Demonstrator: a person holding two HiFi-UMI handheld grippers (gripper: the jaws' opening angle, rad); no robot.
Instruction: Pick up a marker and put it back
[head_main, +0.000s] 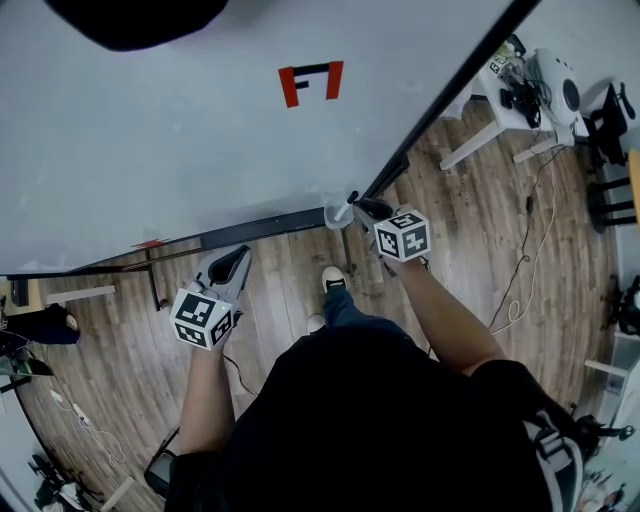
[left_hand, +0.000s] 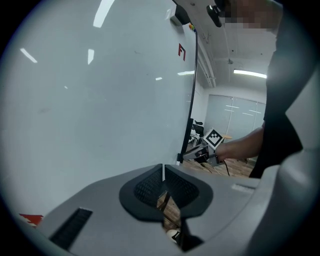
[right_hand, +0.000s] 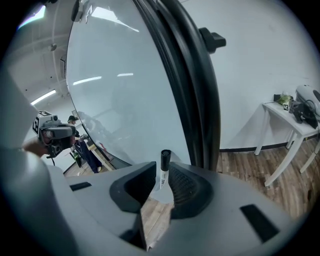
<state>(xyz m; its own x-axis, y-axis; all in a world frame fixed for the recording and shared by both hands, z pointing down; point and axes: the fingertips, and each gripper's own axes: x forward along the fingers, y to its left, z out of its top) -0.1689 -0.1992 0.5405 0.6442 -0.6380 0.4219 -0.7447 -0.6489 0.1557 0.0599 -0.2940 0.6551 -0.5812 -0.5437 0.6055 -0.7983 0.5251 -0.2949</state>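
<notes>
The right gripper (right_hand: 161, 175) has its jaws apart, with a whiteboard marker (right_hand: 165, 159) standing between them, near the right edge of the whiteboard (right_hand: 120, 100). The left gripper (left_hand: 163, 175) keeps its jaws together.

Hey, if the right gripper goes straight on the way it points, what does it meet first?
The marker, upright between the open jaws of the right gripper; beyond it, probably the whiteboard frame, depth unclear.

No readable txt. Whiteboard (head_main: 150, 120): red/black tape mark (head_main: 311, 82) at 12 o'clock, no letters. Marker (right_hand: 163, 172) label print too small. Left cube (head_main: 203, 318), right cube (head_main: 402, 236): b/w square codes only.
</notes>
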